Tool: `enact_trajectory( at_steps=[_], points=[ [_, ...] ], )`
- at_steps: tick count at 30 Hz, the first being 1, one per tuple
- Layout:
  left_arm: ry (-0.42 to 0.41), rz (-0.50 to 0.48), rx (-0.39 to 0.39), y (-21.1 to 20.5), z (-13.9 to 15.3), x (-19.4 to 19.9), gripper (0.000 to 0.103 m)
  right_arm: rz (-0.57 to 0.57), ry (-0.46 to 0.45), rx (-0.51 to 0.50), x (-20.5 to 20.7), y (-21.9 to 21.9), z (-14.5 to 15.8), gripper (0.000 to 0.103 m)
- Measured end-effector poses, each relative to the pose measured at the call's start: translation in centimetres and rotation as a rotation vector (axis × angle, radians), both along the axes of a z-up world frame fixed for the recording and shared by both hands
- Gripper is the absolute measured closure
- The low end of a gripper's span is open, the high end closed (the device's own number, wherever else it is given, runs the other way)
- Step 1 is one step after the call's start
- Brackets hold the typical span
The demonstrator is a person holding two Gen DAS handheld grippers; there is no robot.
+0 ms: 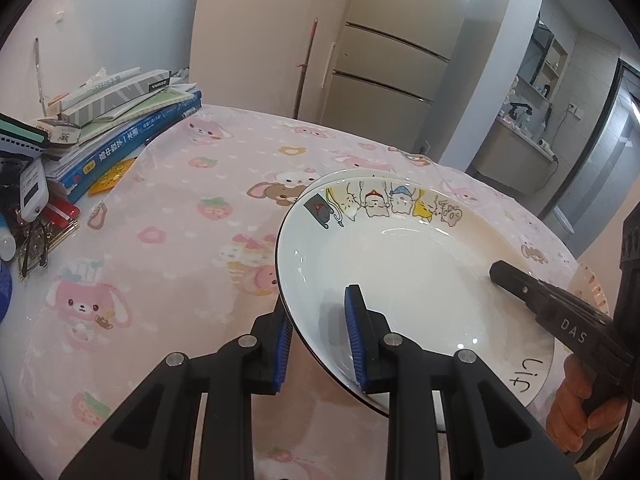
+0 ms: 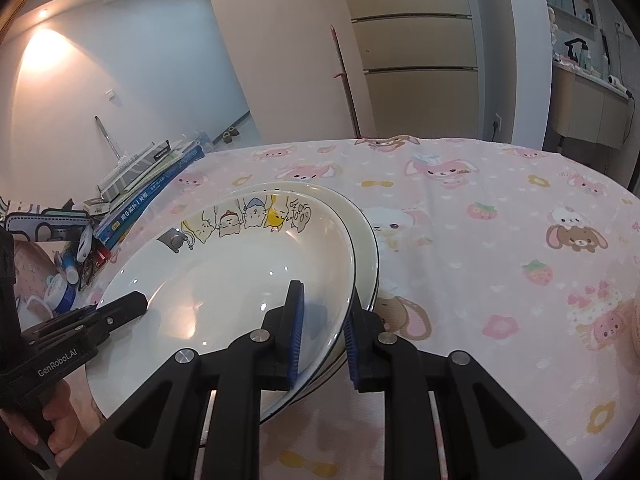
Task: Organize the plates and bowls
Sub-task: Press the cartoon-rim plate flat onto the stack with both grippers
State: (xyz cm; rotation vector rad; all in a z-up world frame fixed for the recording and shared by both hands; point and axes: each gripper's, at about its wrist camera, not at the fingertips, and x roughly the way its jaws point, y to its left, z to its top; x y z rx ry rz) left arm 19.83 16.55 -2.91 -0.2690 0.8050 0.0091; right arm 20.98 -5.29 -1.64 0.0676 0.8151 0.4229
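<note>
A white plate with cartoon cats on its rim (image 1: 400, 264) (image 2: 224, 280) sits tilted over a second dark-edged plate (image 2: 366, 240), whose far rim (image 1: 326, 178) shows behind it. My left gripper (image 1: 319, 304) is shut on the cat plate's left rim, one blue pad inside and one outside. My right gripper (image 2: 325, 300) is shut on the opposite rim in the same way. Each gripper appears in the other's view: the right gripper (image 1: 520, 284) and the left gripper (image 2: 120, 308), both with a hand on the handle. How the plates touch underneath is hidden.
The round table wears a pink cartoon cloth (image 1: 180, 220) (image 2: 500, 240). Books (image 1: 132, 128) and small clutter (image 1: 36, 208) crowd its left side. A pale patterned dish edge (image 1: 596, 288) shows at the right. A fridge (image 1: 384, 64) stands beyond the table.
</note>
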Motion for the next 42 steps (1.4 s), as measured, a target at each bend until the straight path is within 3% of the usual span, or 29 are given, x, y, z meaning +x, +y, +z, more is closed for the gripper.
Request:
enact_trajectory(
  at_steps=[14,20,29,36,38,39,42],
  points=[
    [0.021,0.014,0.019,-0.6,0.1,-0.1,0.076,0.014,0.007,-0.039,0.2,0.2,0.5,0.084],
    [0.037,0.008,-0.009,-0.5,0.2,-0.2,0.076,0.017,0.014,-0.053,0.3,-0.1,0.6,0.084],
    [0.035,0.001,0.018,-1.2,0.4,-0.4,0.073,0.014,-0.057,-0.083,0.0,-0.3,1.9,0.085],
    [0.031,0.008,0.022,-1.3,0.5,-0.5,0.071,0.015,-0.044,-0.097,0.0,-0.3,2.0,0.085],
    [-0.001,0.024,0.047,-1.4,0.9,-0.9,0.059,0.011,-0.029,-0.097,0.1,-0.4,2.0,0.085],
    [-0.021,0.031,0.061,-1.4,1.2,-1.1,0.044,0.008,-0.025,-0.102,0.1,-0.5,2.0,0.085],
    [-0.052,0.039,0.066,-1.2,1.8,-1.5,0.040,0.000,0.004,-0.134,0.3,-0.3,1.9,0.085]
  ],
)
